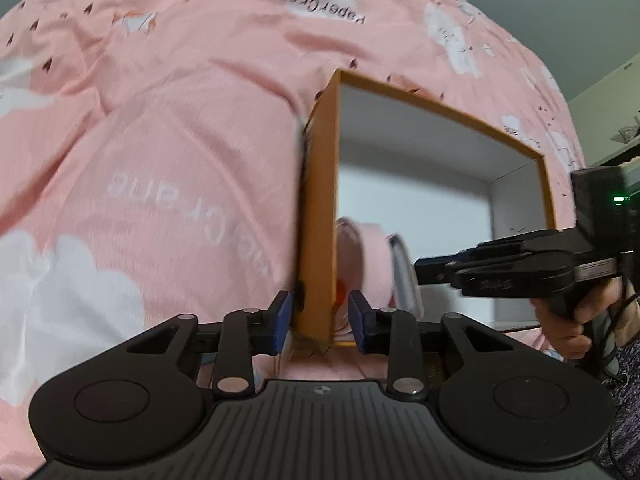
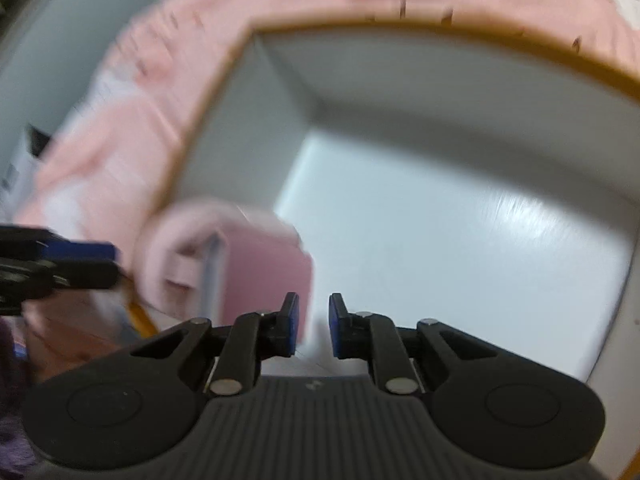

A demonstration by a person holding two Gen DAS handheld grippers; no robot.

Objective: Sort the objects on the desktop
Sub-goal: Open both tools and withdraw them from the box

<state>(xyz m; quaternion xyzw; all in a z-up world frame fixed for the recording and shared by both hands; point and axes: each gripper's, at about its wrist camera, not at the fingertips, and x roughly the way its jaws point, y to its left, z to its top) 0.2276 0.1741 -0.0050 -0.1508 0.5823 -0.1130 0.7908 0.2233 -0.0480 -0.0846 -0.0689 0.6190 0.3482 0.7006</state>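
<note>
An orange cardboard box (image 1: pixel 320 200) with a white inside stands on the pink cloth. My left gripper (image 1: pixel 320 314) straddles its near wall, one blue pad on each side, seemingly clamped on it. A pink object (image 1: pixel 376 264) lies inside the box by that wall; it also shows in the right wrist view (image 2: pixel 256 264). My right gripper (image 2: pixel 314 324) is over the box's inside (image 2: pixel 460 240), its jaws a little apart and empty. It shows from the side in the left wrist view (image 1: pixel 424 272), hovering above the box.
A pink bedsheet (image 1: pixel 160 140) with white clouds and "Paper Crane" print covers the surface. A grey wall and a shelf (image 1: pixel 616 140) lie at the far right. The right wrist view is motion-blurred.
</note>
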